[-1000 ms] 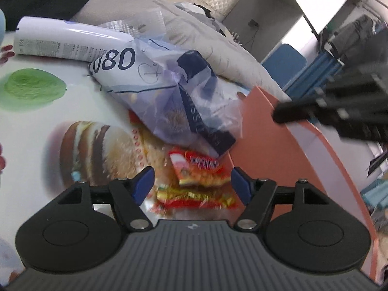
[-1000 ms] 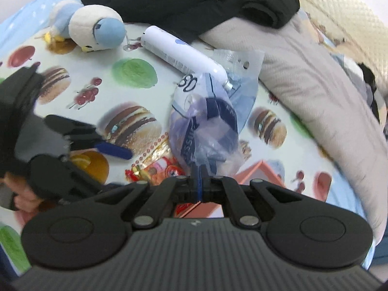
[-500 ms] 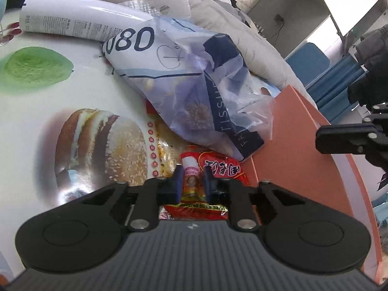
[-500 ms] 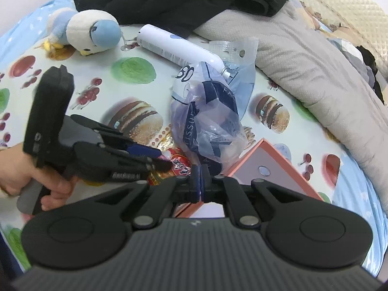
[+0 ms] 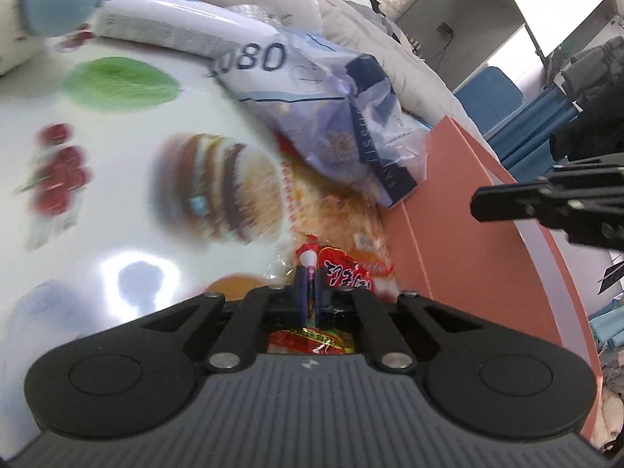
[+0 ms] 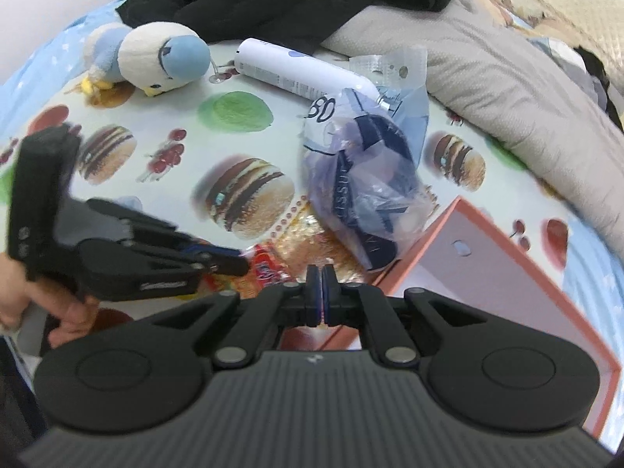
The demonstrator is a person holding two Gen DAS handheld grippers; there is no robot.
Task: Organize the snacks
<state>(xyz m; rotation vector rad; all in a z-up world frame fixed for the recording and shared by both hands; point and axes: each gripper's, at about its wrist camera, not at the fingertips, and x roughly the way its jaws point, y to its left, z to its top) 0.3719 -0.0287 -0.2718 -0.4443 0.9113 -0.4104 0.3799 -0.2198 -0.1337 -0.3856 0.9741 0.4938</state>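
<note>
Snack packet: red wrapper, lower centre of the left wrist view, lying on the printed cloth just beside the pink box. A second red-and-yellow wrapper shows under the tool, partly hidden.

Left to right in the right wrist view:
- Plush bird, upper left, on the cloth.
- Left gripper, lower left, held in a hand; fingers pressed together on the edge of the snack packet.
- White tube, upper centre, lying flat.
- Tissue bag, centre, crumpled clear plastic, one corner touching the box wall.
- Right gripper, lower centre, fingers closed together with nothing between them, hanging over the box's near corner.
- Pink box, lower right, open; its visible floor is bare.
- Grey blanket, upper right.

Step in hand, by judgement: pick-up of the first packet, grip made, packet not yet in the box. Next move calls for lifting clear of the low wall, carrying right over the opening, then parting the fingers. The thin wrapper edge may slip.
</note>
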